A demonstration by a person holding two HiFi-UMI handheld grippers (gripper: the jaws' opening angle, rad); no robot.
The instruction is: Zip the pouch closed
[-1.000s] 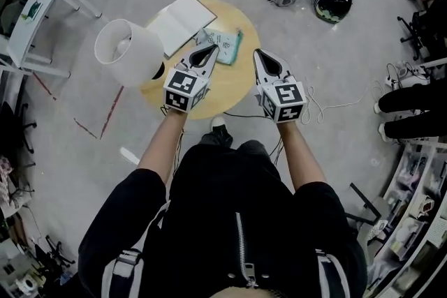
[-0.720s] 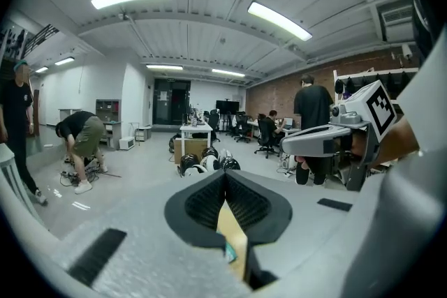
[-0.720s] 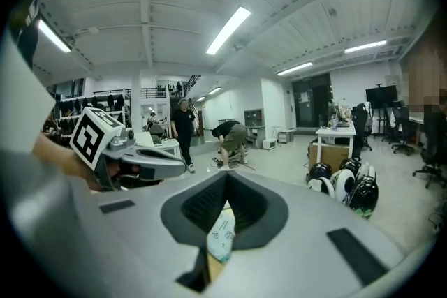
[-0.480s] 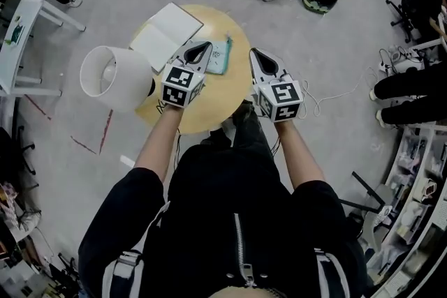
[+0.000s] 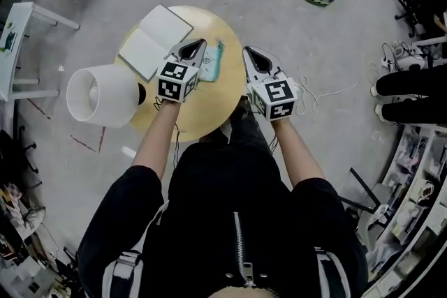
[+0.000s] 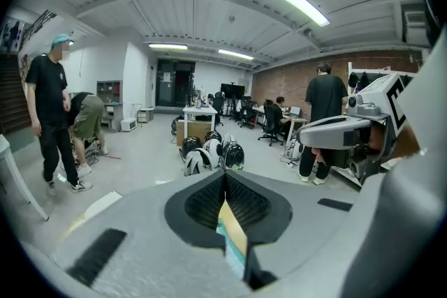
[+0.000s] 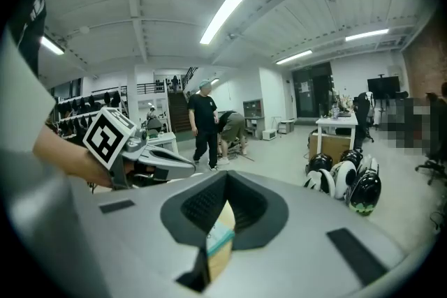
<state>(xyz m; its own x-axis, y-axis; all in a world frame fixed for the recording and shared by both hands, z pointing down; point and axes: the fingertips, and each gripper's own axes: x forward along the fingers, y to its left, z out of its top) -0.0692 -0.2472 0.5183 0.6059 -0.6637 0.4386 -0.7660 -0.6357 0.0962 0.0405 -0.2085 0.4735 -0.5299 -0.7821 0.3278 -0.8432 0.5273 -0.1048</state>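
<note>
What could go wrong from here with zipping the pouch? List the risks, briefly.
1. The left gripper and right gripper both have their jaws shut and empty. Unless opened, they would likely shove the pouch across the table rather than grip it.
2. The lamp stands at the table's edge beside the left forearm, so a sideways sweep could tip it.
3. The zipper pull cannot be made out, so a grab might miss it.

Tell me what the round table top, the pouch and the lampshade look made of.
Table top: likely wood or wood-look laminate, matt; even pale tan, no glare.
Pouch: probably soft fabric or plastic, teal with a pale panel; too small to tell.
Lampshade: seemingly fabric or paper, matt white, no shine.
</note>
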